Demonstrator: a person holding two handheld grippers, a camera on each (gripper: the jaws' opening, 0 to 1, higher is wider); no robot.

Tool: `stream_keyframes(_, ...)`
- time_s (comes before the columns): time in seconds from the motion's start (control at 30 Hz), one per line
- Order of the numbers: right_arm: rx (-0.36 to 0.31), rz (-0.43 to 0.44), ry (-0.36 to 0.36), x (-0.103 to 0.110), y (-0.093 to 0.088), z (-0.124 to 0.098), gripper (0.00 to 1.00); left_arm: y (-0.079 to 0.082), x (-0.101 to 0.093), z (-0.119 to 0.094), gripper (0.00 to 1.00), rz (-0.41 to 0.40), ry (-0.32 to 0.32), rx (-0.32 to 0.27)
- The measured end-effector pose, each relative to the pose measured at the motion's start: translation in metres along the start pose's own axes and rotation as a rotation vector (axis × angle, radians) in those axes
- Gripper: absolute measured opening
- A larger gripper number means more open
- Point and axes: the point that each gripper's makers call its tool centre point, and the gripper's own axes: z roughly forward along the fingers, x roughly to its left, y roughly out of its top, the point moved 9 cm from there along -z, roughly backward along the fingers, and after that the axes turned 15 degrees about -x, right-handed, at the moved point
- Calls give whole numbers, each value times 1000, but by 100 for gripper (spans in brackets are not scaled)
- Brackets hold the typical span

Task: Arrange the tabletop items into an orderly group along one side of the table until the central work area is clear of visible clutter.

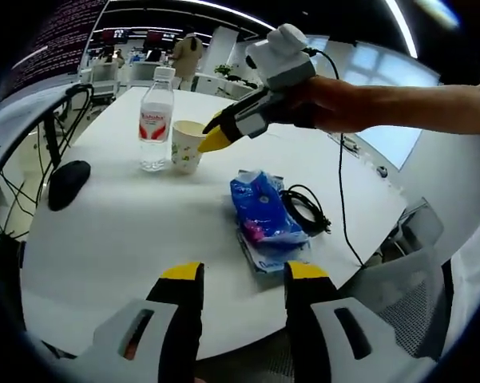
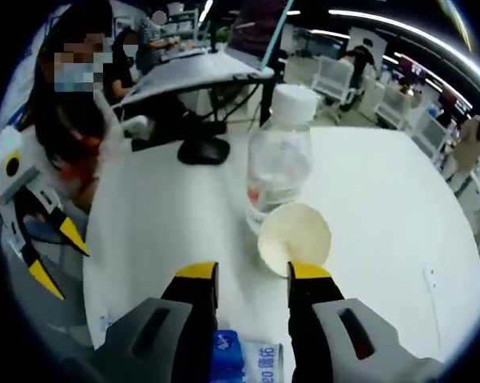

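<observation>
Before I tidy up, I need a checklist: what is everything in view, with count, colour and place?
bottle: 1, clear, red label, white cap, far side of table
cup: 1, pale paper, beside bottle
blue pack: 1, near edge
cable: 1, black, coiled beside blue pack
mouse: 1, black, left edge
table: 1, white, round
left gripper: jaws open, over near edge
right gripper: jaws open, at cup

Left tool (image 1: 243,275) jaws apart, low; right tool (image 2: 253,275) jaws apart.
</observation>
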Motion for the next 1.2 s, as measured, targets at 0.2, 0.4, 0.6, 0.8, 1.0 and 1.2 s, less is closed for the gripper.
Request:
stream_keyframes(0.2, -78, 85, -38, 3, 5, -16, 34, 0, 2, 0, 39, -12, 11, -6)
stream_keyframes(0.4, -119, 122, -63, 7, 1, -34, 35, -1, -1, 0, 39, -2, -1, 10)
stream_keyframes(0.6, -150, 171, -93, 13, -14, -58, 37, -4, 0, 0, 39, -9, 7, 20)
stream_keyframes(0.8, -169, 227, -132, 20, -37, -81, 37, -6, 0, 0, 38, -10, 10, 35)
stream_keyframes(1.0, -169, 276, -187, 21, -63, -105, 37, -7, -1, 0, 38, 1, 13, 42)
stream_keyframes(1.2, -171, 334, -247, 25, -90, -134, 37, -7, -1, 1, 38, 8, 15, 53)
